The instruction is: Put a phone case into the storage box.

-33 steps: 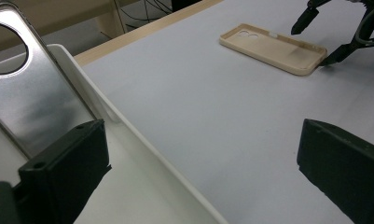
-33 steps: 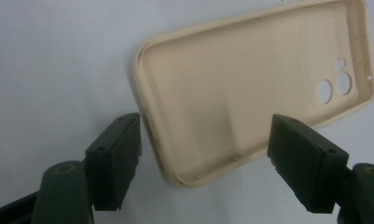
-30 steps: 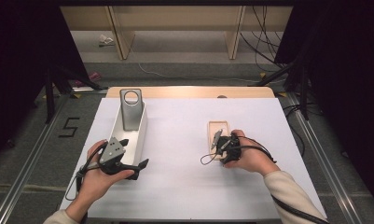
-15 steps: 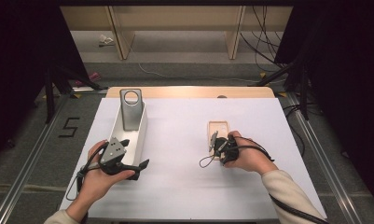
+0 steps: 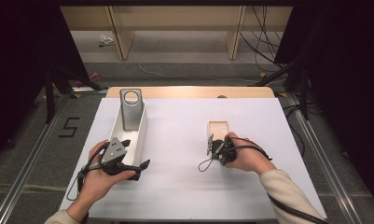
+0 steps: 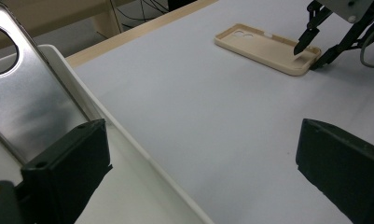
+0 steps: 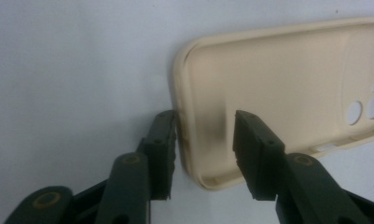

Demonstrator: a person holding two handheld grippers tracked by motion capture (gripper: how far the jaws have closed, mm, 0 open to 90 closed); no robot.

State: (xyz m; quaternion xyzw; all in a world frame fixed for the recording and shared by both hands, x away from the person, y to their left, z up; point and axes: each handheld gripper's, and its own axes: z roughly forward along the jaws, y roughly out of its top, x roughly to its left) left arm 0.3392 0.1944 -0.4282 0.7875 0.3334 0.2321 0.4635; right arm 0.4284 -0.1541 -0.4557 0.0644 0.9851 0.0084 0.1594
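Note:
A beige phone case (image 5: 218, 128) lies hollow side up on the white table, right of centre. My right gripper (image 5: 210, 143) is at its near end. One jaw touches the outside of the end wall (image 7: 182, 135); the other hangs inside the case (image 7: 278, 93), with a gap to the wall. These jaws have just been closing, with the wall between them. My left gripper (image 5: 137, 152) is wide open astride the right wall of a white tray (image 5: 140, 133). A silver case (image 5: 130, 112) with a round hole leans inside the tray (image 6: 82, 88).
The table's wooden far edge (image 5: 189, 91) runs behind the tray. Black stands and cables flank the table on the floor. A bare white surface (image 6: 198, 107) stretches between the tray and the beige case (image 6: 264, 44).
The right gripper's jaws have drawn closer together around the near end of the beige case. The left hand and its gripper have stayed where they were.

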